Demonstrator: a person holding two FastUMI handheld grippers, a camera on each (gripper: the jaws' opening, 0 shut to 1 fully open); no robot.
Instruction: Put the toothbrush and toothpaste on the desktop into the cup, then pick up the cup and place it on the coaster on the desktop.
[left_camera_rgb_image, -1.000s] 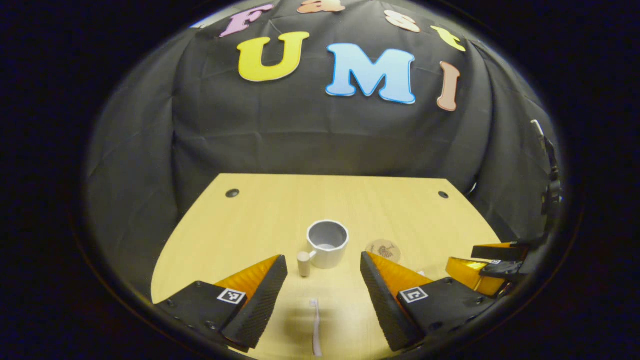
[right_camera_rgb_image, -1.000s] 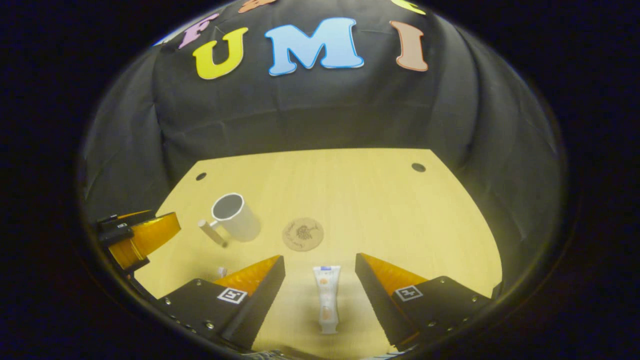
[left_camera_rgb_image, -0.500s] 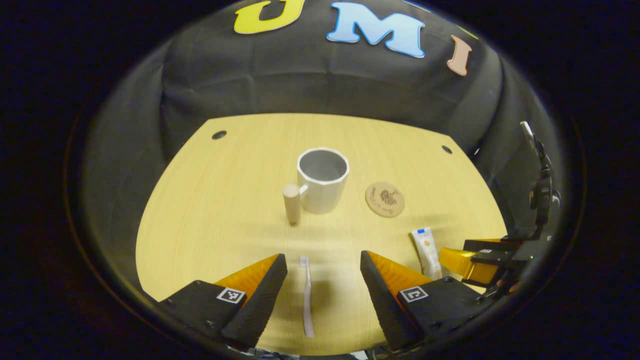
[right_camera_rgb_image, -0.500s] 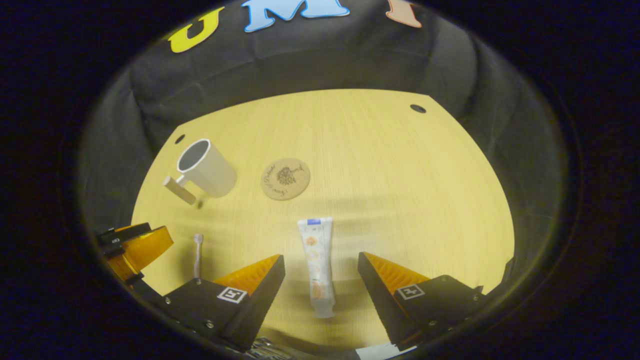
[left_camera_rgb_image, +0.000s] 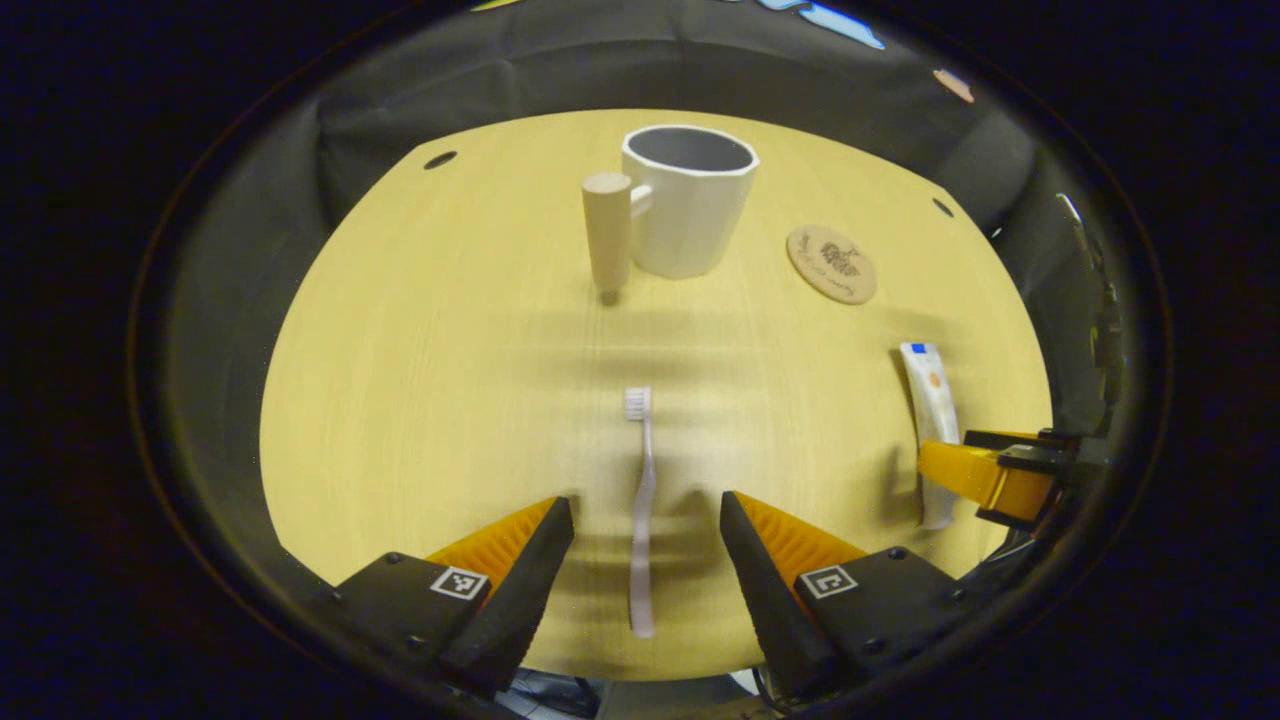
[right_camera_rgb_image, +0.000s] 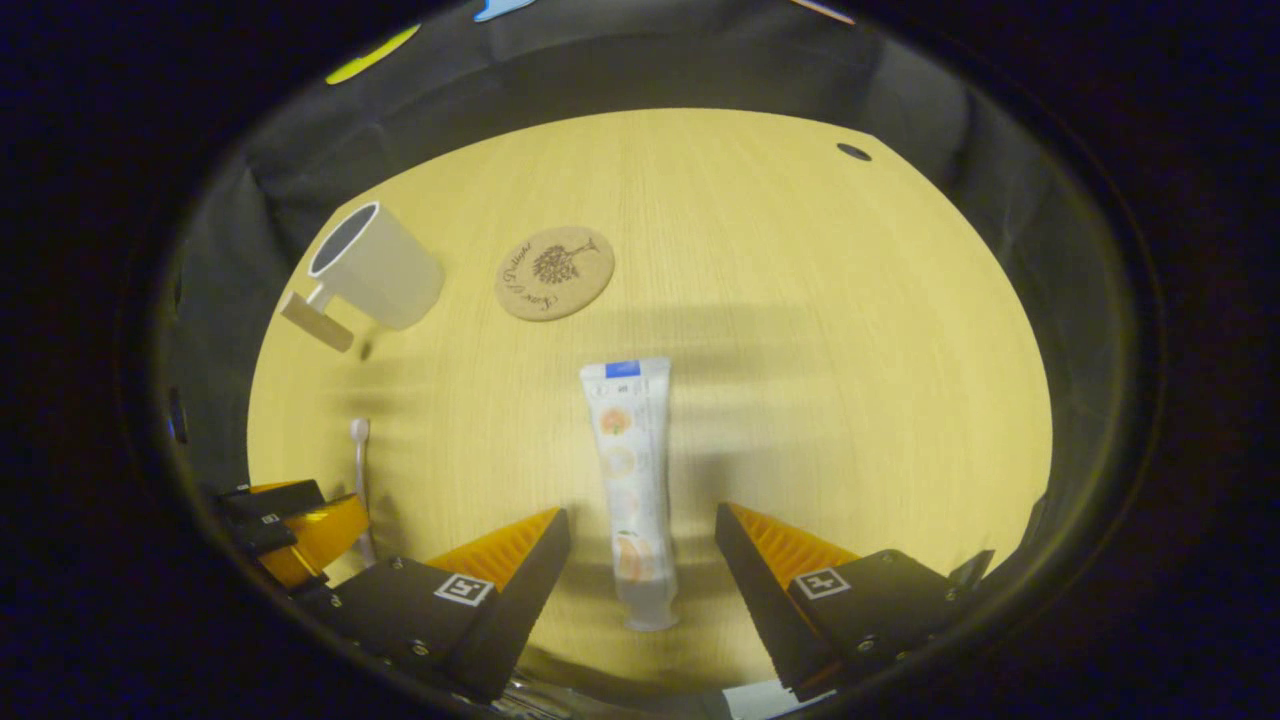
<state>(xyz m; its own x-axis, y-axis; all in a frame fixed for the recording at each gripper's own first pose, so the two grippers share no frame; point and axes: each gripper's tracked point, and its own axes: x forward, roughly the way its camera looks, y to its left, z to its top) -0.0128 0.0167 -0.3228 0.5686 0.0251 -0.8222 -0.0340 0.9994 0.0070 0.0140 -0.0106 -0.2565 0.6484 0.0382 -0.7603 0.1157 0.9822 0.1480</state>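
Jaws wide both: left gripper (left_camera_rgb_image: 645, 560) straddles toothbrush (left_camera_rgb_image: 641, 510), right gripper (right_camera_rgb_image: 640, 570) toothpaste (right_camera_rgb_image: 630, 480).

a recording booth: black cloth wall (left_camera_rgb_image: 560, 60) behind wooden desktop (left_camera_rgb_image: 430, 380).

Left claw (left_camera_rgb_image: 645, 560) and right claw (right_camera_rgb_image: 640, 565) both hang with fingers spread apart.

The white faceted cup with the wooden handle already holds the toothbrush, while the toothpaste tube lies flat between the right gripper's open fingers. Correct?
Not quite. The white faceted cup is empty; the left gripper view shows the pale toothbrush lying flat on the wooden desktop between the left gripper's open fingers. The white toothpaste tube does lie between the right gripper's open fingers.
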